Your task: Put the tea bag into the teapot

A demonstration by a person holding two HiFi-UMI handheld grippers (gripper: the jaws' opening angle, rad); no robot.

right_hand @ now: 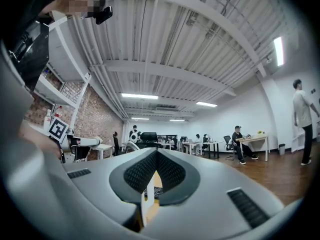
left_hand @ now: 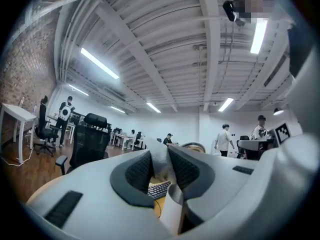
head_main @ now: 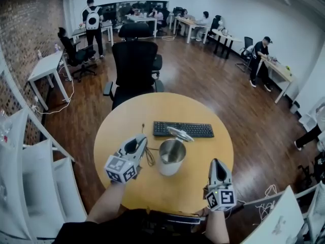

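Observation:
A steel teapot (head_main: 171, 156) stands on the round wooden table (head_main: 127, 121), its hinged lid (head_main: 180, 134) tipped open at the back. My left gripper (head_main: 140, 141) is just left of the pot, level with its rim. In the left gripper view the left gripper (left_hand: 159, 159) is shut on a pale tea bag (left_hand: 158, 165), and the pot's lid (left_hand: 193, 145) shows just beyond the jaws. My right gripper (head_main: 217, 162) hangs at the table's near right, apart from the pot. In its own view the right gripper (right_hand: 156, 155) has its pads together with nothing between them.
A black keyboard (head_main: 183, 129) lies behind the teapot, and a thin cord (head_main: 150, 156) loops between my left gripper and the pot. A black office chair (head_main: 135, 65) stands at the table's far side. Desks and people fill the room behind.

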